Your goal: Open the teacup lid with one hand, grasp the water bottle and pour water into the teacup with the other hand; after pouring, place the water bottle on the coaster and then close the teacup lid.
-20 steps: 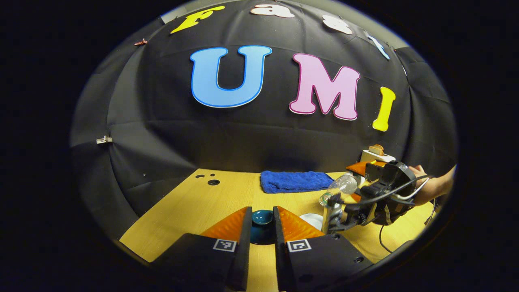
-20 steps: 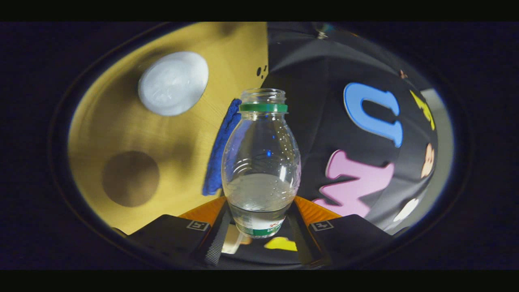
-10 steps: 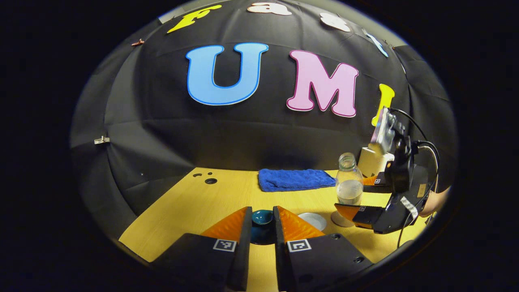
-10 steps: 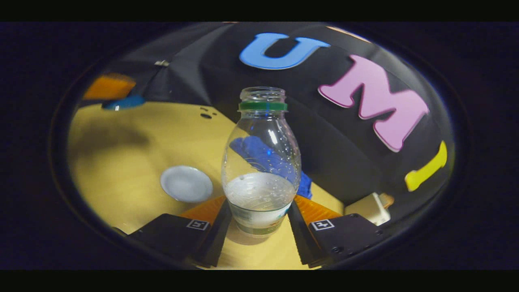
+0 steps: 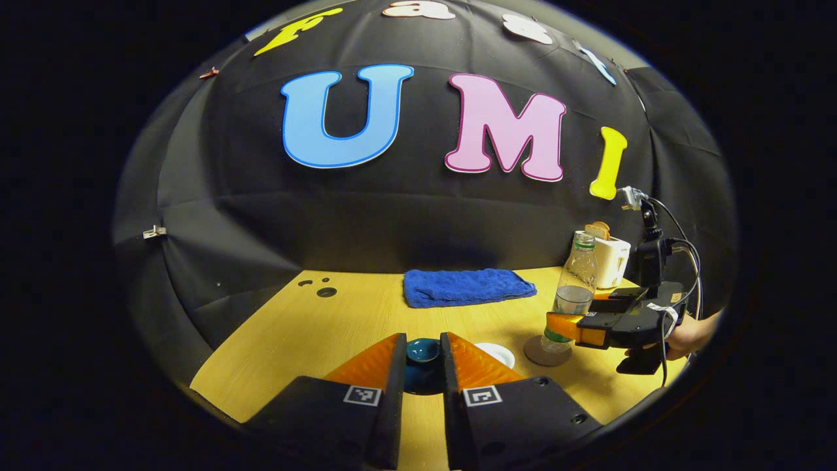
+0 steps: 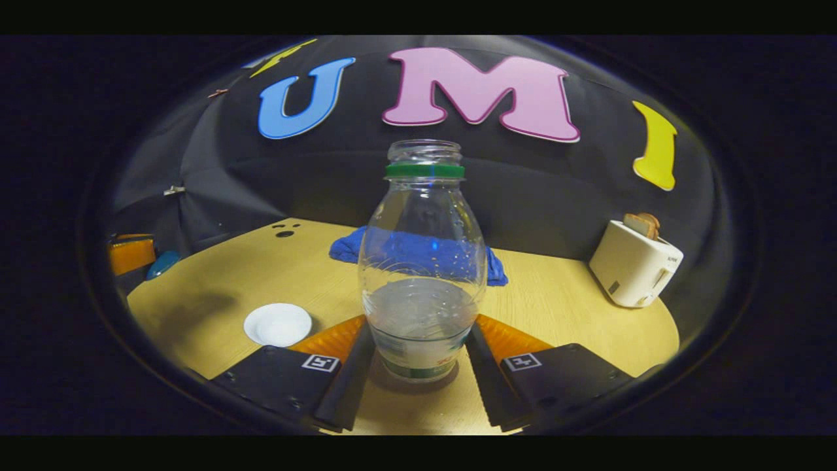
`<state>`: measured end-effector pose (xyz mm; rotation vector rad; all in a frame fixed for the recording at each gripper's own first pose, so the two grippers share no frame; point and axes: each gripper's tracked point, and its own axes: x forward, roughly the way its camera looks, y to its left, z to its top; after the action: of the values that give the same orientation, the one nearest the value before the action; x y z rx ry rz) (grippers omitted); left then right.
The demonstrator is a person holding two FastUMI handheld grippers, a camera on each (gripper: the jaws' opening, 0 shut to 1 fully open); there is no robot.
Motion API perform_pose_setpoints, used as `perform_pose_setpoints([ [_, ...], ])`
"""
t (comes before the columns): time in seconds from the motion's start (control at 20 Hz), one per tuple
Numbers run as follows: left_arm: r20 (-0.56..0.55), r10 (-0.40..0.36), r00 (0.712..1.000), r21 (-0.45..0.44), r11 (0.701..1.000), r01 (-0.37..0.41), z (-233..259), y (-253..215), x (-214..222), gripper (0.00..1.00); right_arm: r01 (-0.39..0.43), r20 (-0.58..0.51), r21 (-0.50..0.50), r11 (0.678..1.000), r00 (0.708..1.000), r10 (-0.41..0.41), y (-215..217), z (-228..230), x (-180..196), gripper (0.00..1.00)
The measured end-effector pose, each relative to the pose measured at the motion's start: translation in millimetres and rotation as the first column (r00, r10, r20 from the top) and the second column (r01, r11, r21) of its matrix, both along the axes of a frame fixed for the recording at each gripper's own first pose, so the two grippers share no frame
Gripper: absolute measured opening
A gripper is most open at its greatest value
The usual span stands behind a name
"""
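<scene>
The right tool (image 6: 418, 356) has its fingers on either side of the bottle (image 6: 422, 275), low on the label; they look to be touching it, though with the base this close I cannot tell whether they press. The bottle stands upright, uncapped, about a third full. In the left gripper view the bottle (image 5: 575, 288) stands on the round brown coaster (image 5: 540, 351), with the right tool (image 5: 563, 324) at its lower part and a hand (image 5: 686, 330) behind.

The left tool (image 5: 422, 366) pinches the dark teal lid (image 5: 422, 351) between its fingers, held above the tabletop (image 5: 340, 327). The white cup (image 5: 497, 354) sits open just right of that tool, beside the coaster. In the right gripper view the cup (image 6: 278, 324) is to the left of the bottle.

A blue towel (image 5: 465, 286) lies at the back of the tabletop, and a white toaster (image 6: 634, 265) stands at the right.
</scene>
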<state>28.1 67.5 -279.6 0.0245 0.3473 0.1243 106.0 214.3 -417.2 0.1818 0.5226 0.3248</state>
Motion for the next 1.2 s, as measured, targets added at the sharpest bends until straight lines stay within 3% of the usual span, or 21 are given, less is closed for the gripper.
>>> perform_pose_setpoints([
  [0.55, -0.012, -0.033, 0.999, -0.005, 0.999, 0.033, -7.8, -23.8, 19.8, 0.31, 0.021, -0.002, 0.063, 0.998, 1.000, -0.021, 1.7, -7.2, 3.0, 0.73],
  [0.8, -0.007, -0.052, 0.999, -0.002, 0.999, 0.052, -7.7, -34.3, 30.1, 0.28, 0.004, -0.097, 0.076, 0.997, 0.995, 0.003, 5.4, -35.4, -10.0, 0.84],
  [0.85, -0.005, -0.058, 0.998, -0.007, 0.998, 0.058, -9.4, -36.7, 30.9, 0.31, 0.006, -0.105, 0.084, 0.996, 0.994, 0.003, 8.5, -37.8, -15.3, 0.93],
  [0.9, -0.005, -0.064, 0.998, -0.012, 0.998, 0.064, -10.0, -38.7, 32.7, 0.31, 0.007, -0.118, 0.087, 0.996, 0.993, 0.003, 7.9, -38.7, -20.5, 0.96],
  [0.95, -0.006, -0.069, 0.998, -0.018, 0.997, 0.069, -12.3, -41.8, 34.8, 0.31, 0.010, -0.131, 0.084, 0.996, 0.991, 0.001, 7.1, -41.9, -23.7, 0.93],
  [1.0, -0.008, -0.075, 0.997, -0.026, 0.997, 0.074, -15.4, -45.0, 37.6, 0.31, 0.015, -0.139, 0.082, 0.996, 0.990, -0.003, 4.2, -43.4, -28.3, 0.99],
  [1.2, -0.016, -0.094, 0.995, -0.064, 0.994, 0.093, -31.5, -55.8, 53.8, 0.31, 0.024, -0.181, 0.086, 0.996, 0.984, -0.008, -6.9, -49.2, -53.8, 0.99],
])
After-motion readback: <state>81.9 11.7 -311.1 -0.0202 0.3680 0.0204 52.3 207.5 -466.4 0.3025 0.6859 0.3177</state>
